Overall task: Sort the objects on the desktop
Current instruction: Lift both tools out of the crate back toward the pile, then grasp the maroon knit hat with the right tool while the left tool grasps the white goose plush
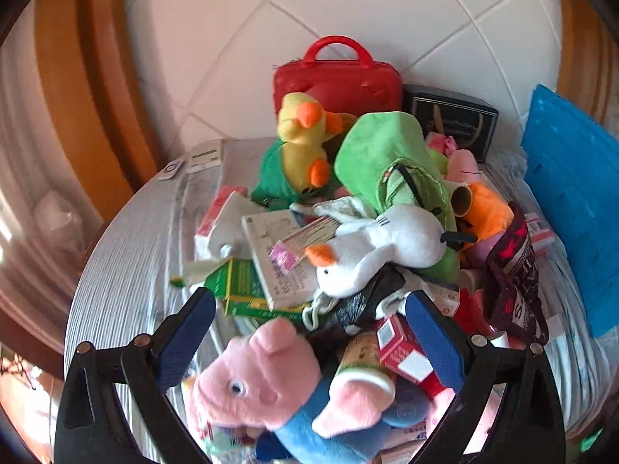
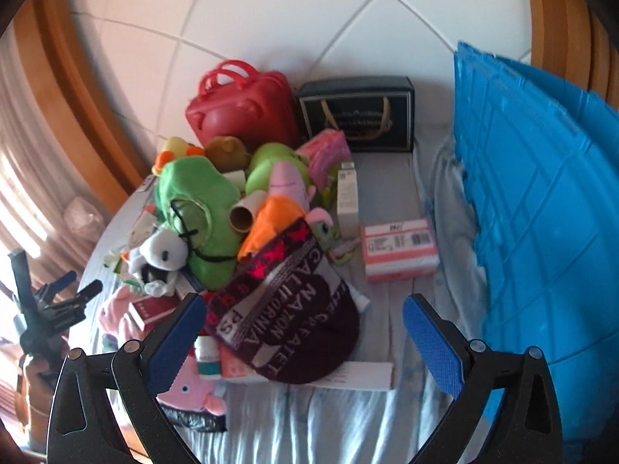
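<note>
A heap of plush toys, small boxes and cloth lies on a round table (image 1: 127, 270). My left gripper (image 1: 309, 309) is open above the heap's near end, with a pink pig plush (image 1: 271, 379) just below its fingers. A white plush (image 1: 379, 251), a yellow duck (image 1: 301, 139) and a green plush (image 1: 387, 154) lie beyond. My right gripper (image 2: 301, 309) is open over a maroon lettered cap (image 2: 294, 317). The pig's head (image 2: 189, 386) shows beside its left finger. The left gripper (image 2: 50, 309) shows at the far left of the right wrist view.
A red handled case (image 2: 240, 112) and a dark box (image 2: 359, 116) stand at the back by the tiled wall. A blue plastic crate (image 2: 541, 212) fills the right side. A pink box (image 2: 398, 247) lies on the cloth. A remote (image 1: 205, 154) lies at the table's far left.
</note>
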Action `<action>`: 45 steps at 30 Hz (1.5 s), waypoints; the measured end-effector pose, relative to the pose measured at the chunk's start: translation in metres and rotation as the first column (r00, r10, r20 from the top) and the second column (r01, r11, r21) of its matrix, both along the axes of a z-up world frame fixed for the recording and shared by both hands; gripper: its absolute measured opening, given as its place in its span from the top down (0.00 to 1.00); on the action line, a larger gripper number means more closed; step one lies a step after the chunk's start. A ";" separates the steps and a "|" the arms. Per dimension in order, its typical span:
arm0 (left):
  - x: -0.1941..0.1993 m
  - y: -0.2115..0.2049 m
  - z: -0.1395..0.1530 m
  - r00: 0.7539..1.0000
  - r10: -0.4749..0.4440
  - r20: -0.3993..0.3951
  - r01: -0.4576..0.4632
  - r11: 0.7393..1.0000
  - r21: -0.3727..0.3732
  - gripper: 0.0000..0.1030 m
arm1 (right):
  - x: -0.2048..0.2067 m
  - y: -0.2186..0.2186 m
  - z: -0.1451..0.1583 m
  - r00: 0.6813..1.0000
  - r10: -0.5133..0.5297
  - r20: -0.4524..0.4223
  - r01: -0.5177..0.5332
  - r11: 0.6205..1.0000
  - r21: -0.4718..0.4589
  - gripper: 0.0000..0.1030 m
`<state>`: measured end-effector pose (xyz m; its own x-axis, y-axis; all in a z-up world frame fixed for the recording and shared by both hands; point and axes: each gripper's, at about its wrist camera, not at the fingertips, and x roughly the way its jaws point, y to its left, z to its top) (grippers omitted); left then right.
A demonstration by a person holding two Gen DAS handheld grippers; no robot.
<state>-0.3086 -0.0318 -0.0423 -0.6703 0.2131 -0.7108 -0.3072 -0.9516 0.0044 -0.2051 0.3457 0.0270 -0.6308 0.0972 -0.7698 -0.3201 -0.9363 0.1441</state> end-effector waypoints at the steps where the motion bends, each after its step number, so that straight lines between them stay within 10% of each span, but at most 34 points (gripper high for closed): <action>1: -0.008 0.005 -0.001 1.000 -0.029 -0.003 0.029 1.000 0.000 0.03 | -0.004 0.000 -0.007 1.000 -0.013 0.012 0.013 1.000 -0.007 0.00; 10: -0.059 0.055 -0.037 0.979 -0.191 0.063 0.196 0.978 -0.074 0.03 | -0.038 0.012 -0.041 0.989 -0.121 0.089 0.123 0.992 -0.016 0.00; 17: -0.081 0.074 -0.057 0.963 -0.226 0.147 0.225 0.974 0.026 0.03 | -0.078 0.007 -0.064 0.985 -0.109 0.132 0.114 0.993 -0.027 0.00; 19: -0.084 0.076 -0.065 0.963 -0.203 0.175 0.201 0.979 0.026 0.19 | -0.091 0.001 -0.071 0.986 -0.088 0.139 0.093 0.995 -0.035 0.00; 21: -0.085 0.074 -0.069 0.978 -0.136 0.159 0.145 0.989 -0.043 0.56 | -0.102 -0.005 -0.079 0.987 -0.058 0.149 0.065 0.997 -0.043 0.00; 25: -0.084 0.046 -0.061 0.978 -0.089 0.191 0.073 0.993 0.089 0.59 | -0.118 -0.006 -0.096 0.984 -0.061 0.165 0.067 0.997 -0.028 0.00; 35: -0.052 0.025 -0.027 0.996 0.053 0.068 -0.054 0.999 0.009 0.59 | -0.135 0.013 -0.157 0.970 -0.053 0.237 0.082 0.990 -0.115 0.02; 40: -0.049 0.022 -0.020 0.996 0.064 0.056 -0.065 0.998 0.025 0.59 | -0.134 -0.004 -0.148 0.977 0.017 0.212 -0.003 0.998 -0.067 0.62; 45: -0.035 0.021 -0.008 0.996 0.090 0.028 -0.090 0.996 0.018 0.59 | -0.117 -0.009 -0.123 0.989 0.020 0.147 -0.011 0.998 -0.059 0.78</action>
